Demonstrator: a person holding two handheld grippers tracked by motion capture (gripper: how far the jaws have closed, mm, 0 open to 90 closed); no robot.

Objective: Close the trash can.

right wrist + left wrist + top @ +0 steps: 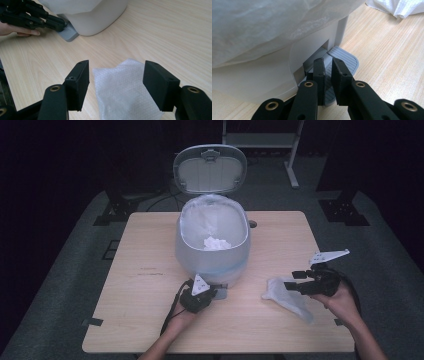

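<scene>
Evidently the lid is up for a reason: the left gripper sits at the foot of the pedal bin, its jaws clenched together with nothing between them, their tips resting on the grey ribbed pedal. Judging by the raised lid, I'd say it is pressing the pedal down so the bin stays open for whatever comes next. A white bag lines the bin, and a crumpled white wad lies inside already.

Over at about four o'clock from the bin, the right gripper hangs just above a white paper tissue that lies flat on the table. Its jaws stand apart, released, straddling the tissue's near edge without pressing on it; from the high view I can't quite tell whether a pad brushes the paper. That wide stance looks like the set-up for a pinch, with the tissue then bound for the open bin at its ten o'clock.

Underfoot is a pale wooden table, smooth-grained, with a small dark tab at its seven o'clock corner. Around it lies grey carpet, dark curtains, black stand bases and a pale metal frame at the back.
</scene>
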